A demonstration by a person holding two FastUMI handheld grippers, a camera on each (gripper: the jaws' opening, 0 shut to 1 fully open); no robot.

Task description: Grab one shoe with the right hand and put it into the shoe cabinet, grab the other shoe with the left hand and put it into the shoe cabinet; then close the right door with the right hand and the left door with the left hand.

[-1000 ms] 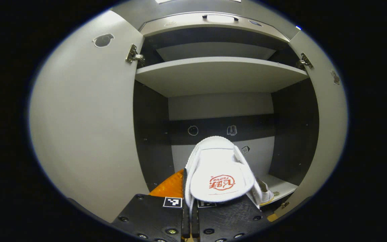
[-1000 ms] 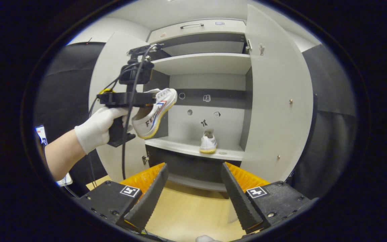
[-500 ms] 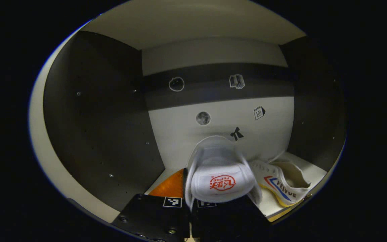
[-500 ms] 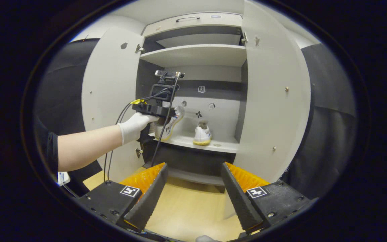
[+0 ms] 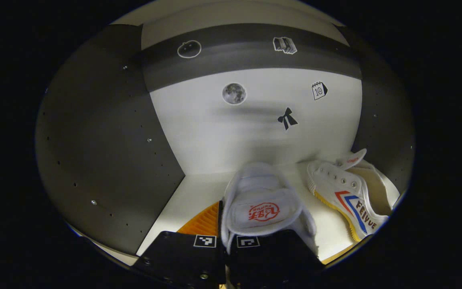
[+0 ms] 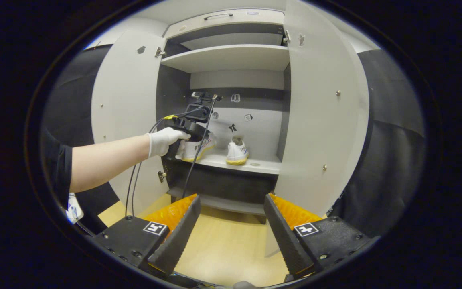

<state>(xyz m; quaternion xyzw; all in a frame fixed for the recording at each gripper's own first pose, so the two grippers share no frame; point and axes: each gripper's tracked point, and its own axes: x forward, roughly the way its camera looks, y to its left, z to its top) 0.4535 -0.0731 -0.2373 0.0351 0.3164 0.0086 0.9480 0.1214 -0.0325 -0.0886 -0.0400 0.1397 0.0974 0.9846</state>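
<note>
The left gripper (image 5: 227, 245) is clamped on the heel of a white shoe (image 5: 264, 204), which points ahead of it, low over the cabinet shelf (image 5: 183, 200). The other shoe (image 5: 347, 192) lies just to its right on that shelf. The right gripper (image 6: 231, 230) hangs wide apart and empty, well back from the cabinet, between both open doors (image 6: 319, 120).
</note>
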